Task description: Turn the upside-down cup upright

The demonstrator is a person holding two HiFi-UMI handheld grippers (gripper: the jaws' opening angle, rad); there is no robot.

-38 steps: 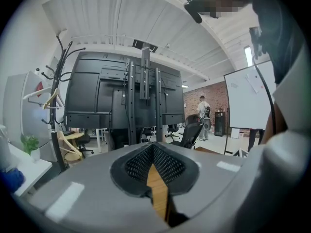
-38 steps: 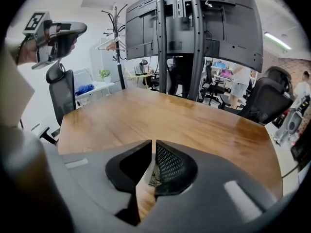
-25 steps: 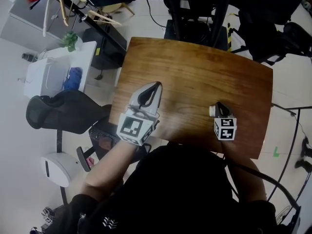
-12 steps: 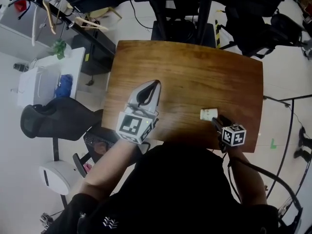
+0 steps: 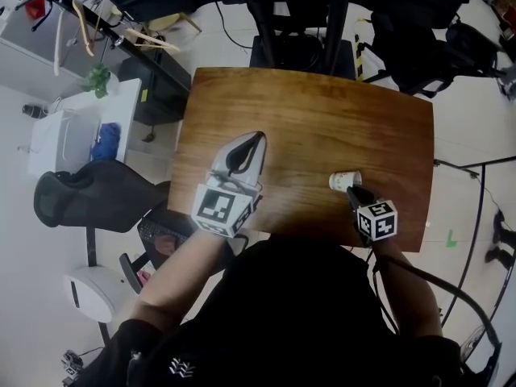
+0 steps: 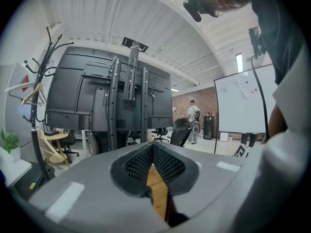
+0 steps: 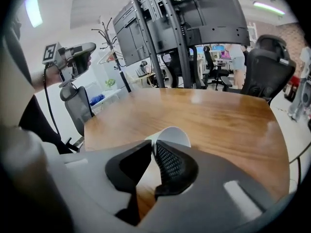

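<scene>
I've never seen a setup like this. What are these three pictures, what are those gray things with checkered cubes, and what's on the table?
No robot here: a person holds a two-jaw hand-held gripper in each hand. The overhead picture comes from a camera on the person's head; the other two cameras ride on the grippers. On the wooden table is a white cup. The right hand-held gripper is closing its jaws on the cup's edge. The left hand-held gripper is shut and empty.

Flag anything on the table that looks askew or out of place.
The white cup, near the table's edge closest to the person, looks tipped on its side rather than standing. The right gripper's jaws are closing with the cup's wall between them. Nothing else stands out.
</scene>
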